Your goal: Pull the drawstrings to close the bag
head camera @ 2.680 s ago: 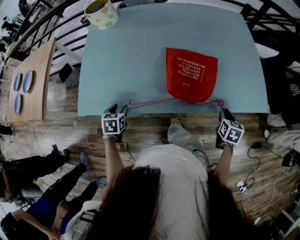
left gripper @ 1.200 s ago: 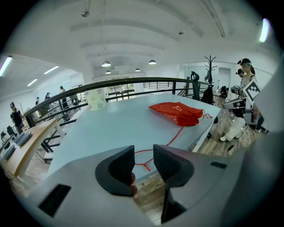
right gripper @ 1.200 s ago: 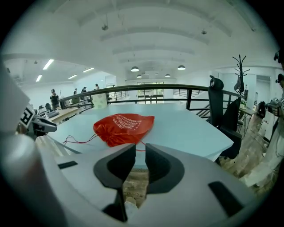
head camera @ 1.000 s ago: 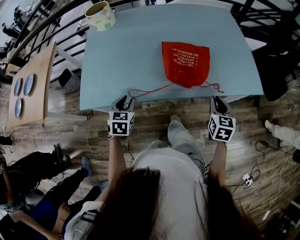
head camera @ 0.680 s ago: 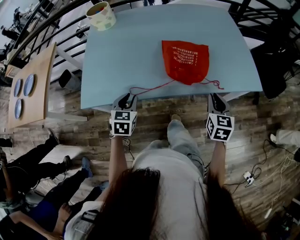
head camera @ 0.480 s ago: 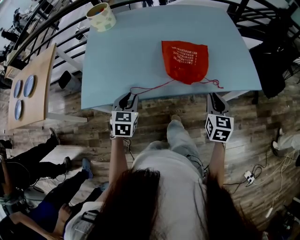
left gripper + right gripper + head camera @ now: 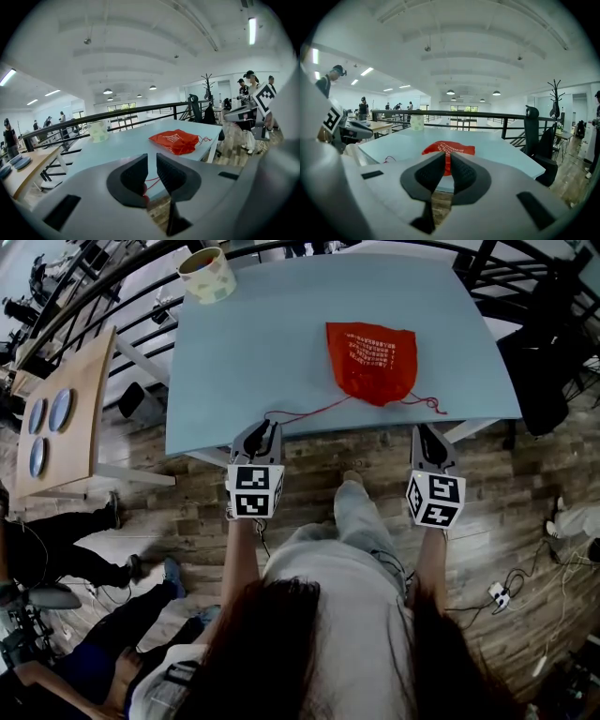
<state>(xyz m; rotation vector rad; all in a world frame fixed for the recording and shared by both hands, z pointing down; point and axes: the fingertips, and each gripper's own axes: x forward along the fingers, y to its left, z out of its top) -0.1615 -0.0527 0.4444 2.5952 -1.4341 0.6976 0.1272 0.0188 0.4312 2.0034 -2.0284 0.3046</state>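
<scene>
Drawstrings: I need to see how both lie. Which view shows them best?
Head view: both drawstrings trail from the bag over the table. Left gripper view shows short bits; right gripper view only a distant end.

Bag (image 7: 372, 360): white print too small to read in any view.

Right gripper view: the bag's middle was hidden behind the right gripper (image 7: 447, 161). Its jaws had just been closing, a narrow gap left, nothing between them.

Left gripper view: the left drawstring (image 7: 153, 181) showed only as a short red piece beyond the gap of the left gripper (image 7: 152, 164). The rest was hidden behind the pads. These jaws had also just been closing, with nothing pressed between them.

Right drawstring (image 7: 427, 404): the end was a small tangle; whether knotted, could not tell.

Cup (image 7: 208, 275): contents indistinct.

Bystander's legs (image 7: 56, 563): cut off by the left edge.
</scene>
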